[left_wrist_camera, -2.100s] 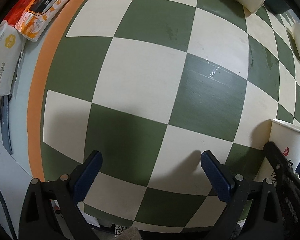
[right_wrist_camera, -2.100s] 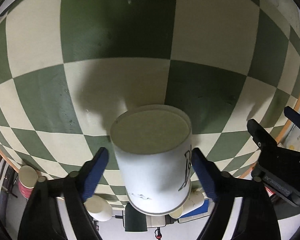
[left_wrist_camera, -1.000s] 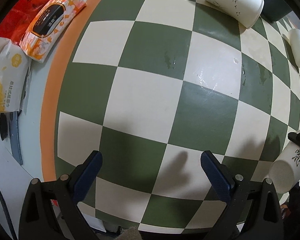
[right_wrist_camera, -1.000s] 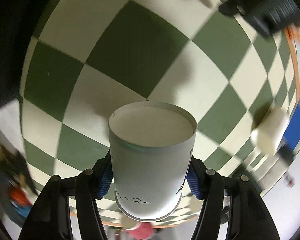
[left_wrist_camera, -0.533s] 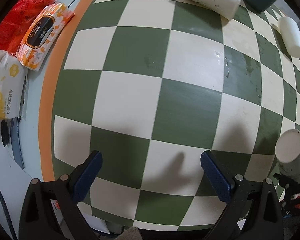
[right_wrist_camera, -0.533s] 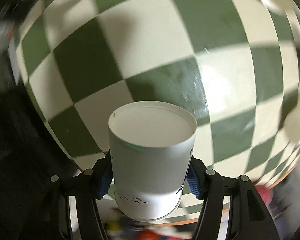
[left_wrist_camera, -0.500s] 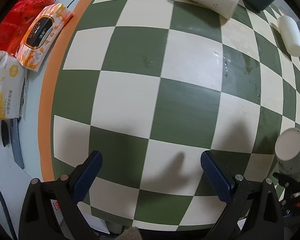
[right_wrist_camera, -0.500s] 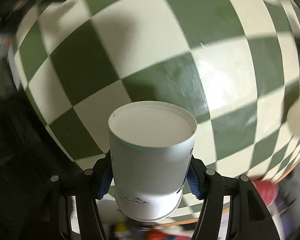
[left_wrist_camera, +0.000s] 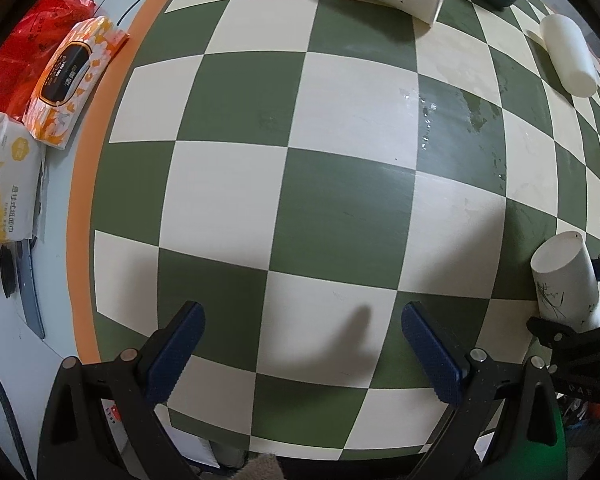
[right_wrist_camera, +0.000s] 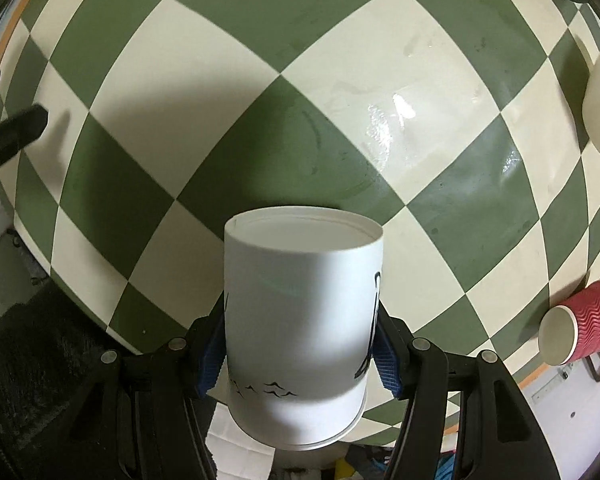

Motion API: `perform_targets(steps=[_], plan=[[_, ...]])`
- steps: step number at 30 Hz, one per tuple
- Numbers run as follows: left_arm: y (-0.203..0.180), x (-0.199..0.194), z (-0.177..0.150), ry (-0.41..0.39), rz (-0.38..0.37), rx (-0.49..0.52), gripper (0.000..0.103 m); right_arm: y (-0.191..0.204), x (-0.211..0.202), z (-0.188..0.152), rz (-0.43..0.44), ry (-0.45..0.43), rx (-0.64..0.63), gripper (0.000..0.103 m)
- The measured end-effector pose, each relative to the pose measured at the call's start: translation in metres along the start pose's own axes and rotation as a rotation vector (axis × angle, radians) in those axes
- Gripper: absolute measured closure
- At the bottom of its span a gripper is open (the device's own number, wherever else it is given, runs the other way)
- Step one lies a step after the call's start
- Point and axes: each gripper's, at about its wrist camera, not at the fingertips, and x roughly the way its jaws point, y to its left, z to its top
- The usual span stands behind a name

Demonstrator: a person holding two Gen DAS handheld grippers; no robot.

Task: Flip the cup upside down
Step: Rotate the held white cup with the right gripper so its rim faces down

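The white cup [right_wrist_camera: 302, 320] sits low in the middle of the right wrist view, squeezed tight by the right gripper [right_wrist_camera: 300, 350], bottom end facing away. The flip looks nearly done; next, lower it gently onto the checkered cloth [right_wrist_camera: 260, 40]. The left gripper [left_wrist_camera: 302, 350] is wide open, holding nothing.

green-and-cream checkered tabletop [left_wrist_camera: 332, 208], orange-edged

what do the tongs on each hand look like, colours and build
Both the left tongs and right tongs look alike: matte black angular plastic arms with silver round rivets, tipped by dark blue ribbed pads. No cables or sleeves show.
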Motion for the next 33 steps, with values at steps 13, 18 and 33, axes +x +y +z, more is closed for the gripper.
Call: perform_targets(steps=[13, 18, 33], plan=[[-0.004, -0.004, -0.003, -0.007, -0.017, 0.013, 0.002, -0.035, -0.033, 0.012, 0.062, -0.018, 0.06, 0.013], [-0.012, -0.008, 0.001, -0.011, -0.021, 0.022, 0.002, -0.049, -0.063, 0.014, 0.101, -0.064, 0.107, 0.013], [-0.007, -0.003, -0.009, 0.008, -0.008, 0.008, 0.002, -0.087, -0.056, 0.044, 0.191, -0.046, 0.158, 0.021]])
